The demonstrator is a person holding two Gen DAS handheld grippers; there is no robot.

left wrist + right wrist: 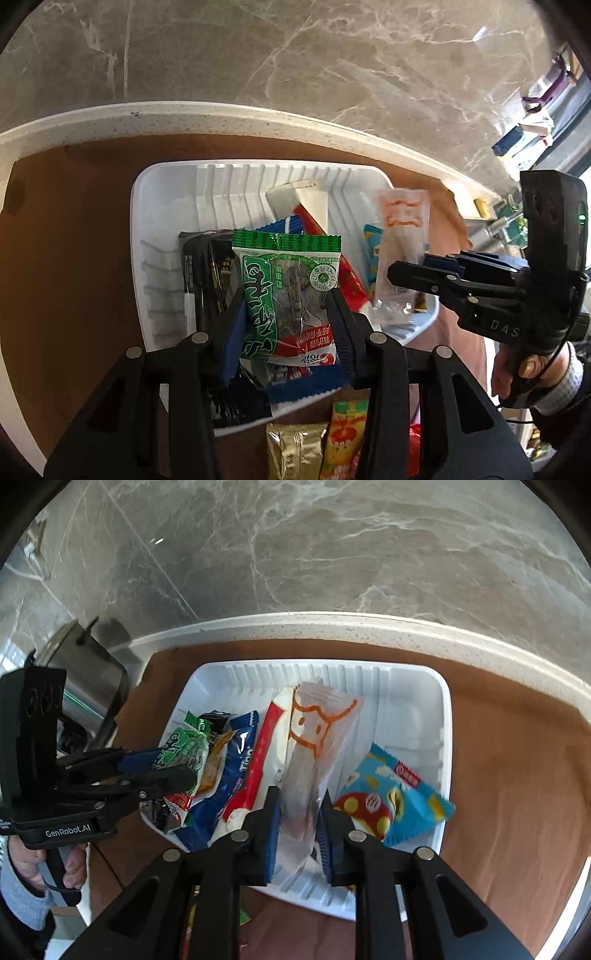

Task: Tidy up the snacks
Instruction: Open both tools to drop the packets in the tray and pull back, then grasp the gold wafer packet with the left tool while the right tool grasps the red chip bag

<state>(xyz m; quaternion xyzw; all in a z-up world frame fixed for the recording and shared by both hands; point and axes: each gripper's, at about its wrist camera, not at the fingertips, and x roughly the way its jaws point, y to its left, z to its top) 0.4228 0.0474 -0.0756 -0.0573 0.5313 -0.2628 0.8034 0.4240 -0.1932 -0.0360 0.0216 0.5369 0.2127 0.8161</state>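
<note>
left tool (286, 310) clenched on a green seaweed packet (290, 295), pads pressing both long edges; the packet's long axis runs along the fingers, away from the camera, its print upside down and its serrated green end farthest out, held over the near part of the white ribbed tray (173, 184). right tool (299, 823) with a clear pouch (317, 746) bearing an orange line drawing between its blue pads (273, 834); the pouch's long axis points away from the camera toward the tray's far wall (295, 668), drawing at the far end, and whether the pads press it or stand just clear cannot be told, no earlier view being given. in the tray: a red-and-white stick (258, 760) and a blue packet (229, 775) lying side by side lengthwise, a black packet (203, 273) largely hidden behind the green one, and a light-blue mushroom-print packet (395, 797) at the right side. the tray rests on a brown tabletop (74, 240) with a pale speckled edge (221, 118). a gold packet (295, 450) and a yellow-red packet (343, 435) at the near edge are cut off by the left tool's frame. fine print is illegible.
</note>
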